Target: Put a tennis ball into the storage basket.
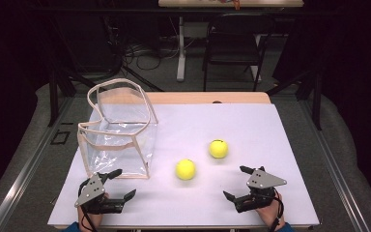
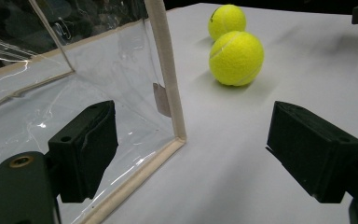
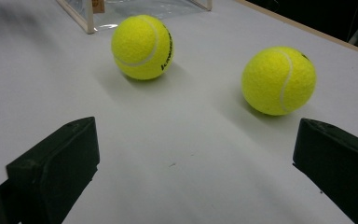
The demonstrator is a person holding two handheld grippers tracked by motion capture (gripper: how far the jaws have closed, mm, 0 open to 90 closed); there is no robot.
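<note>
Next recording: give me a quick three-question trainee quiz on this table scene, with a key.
1. How many tennis balls lie on the table?
2. True or false: a tennis ball is inside the clear bag.
3. Which gripper is nearer the clear bag: A) left gripper B) right gripper?

Key:
1. Two: the nearer tennis ball and the farther tennis ball.
2. False; both lie on the table outside it.
3. A. Both grippers have open jaws and hold nothing.

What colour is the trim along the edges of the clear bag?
Pale beige trim on the clear bag; best seen in the left gripper view.
</note>
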